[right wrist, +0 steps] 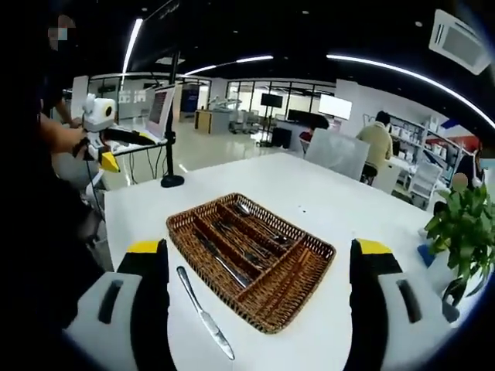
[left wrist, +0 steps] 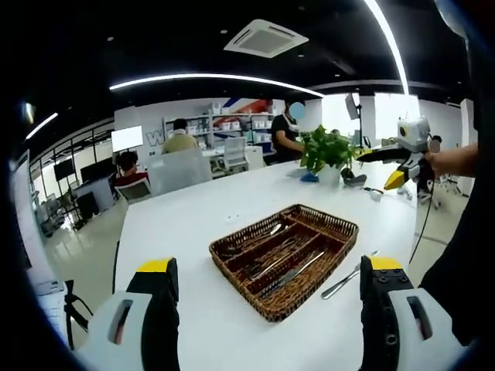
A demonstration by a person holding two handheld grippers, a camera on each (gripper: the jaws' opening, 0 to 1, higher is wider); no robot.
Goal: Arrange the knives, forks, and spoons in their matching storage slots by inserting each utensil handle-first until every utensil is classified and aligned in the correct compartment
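Observation:
A brown wicker cutlery basket (left wrist: 331, 219) with long compartments sits in the middle of the white table (left wrist: 186, 220). Several metal utensils lie inside it, lengthwise in the slots. One table knife (left wrist: 346, 280) lies loose on the table beside the basket's long side. The right gripper view shows the same knife (right wrist: 204, 313) just left of the basket (right wrist: 267, 323). My left gripper (left wrist: 269, 265) hovers open in front of the basket, holding nothing. My right gripper (right wrist: 255, 246) is also open and holds nothing. It is raised off the table, over the basket's other side (left wrist: 402, 166).
A potted green plant (left wrist: 328, 150) stands on the table behind the basket, with small dark items near it. A monitor on a stand (right wrist: 165, 135) rises past the table's far corner. People sit at desks beyond, and chairs (left wrist: 179, 170) line the table's far side.

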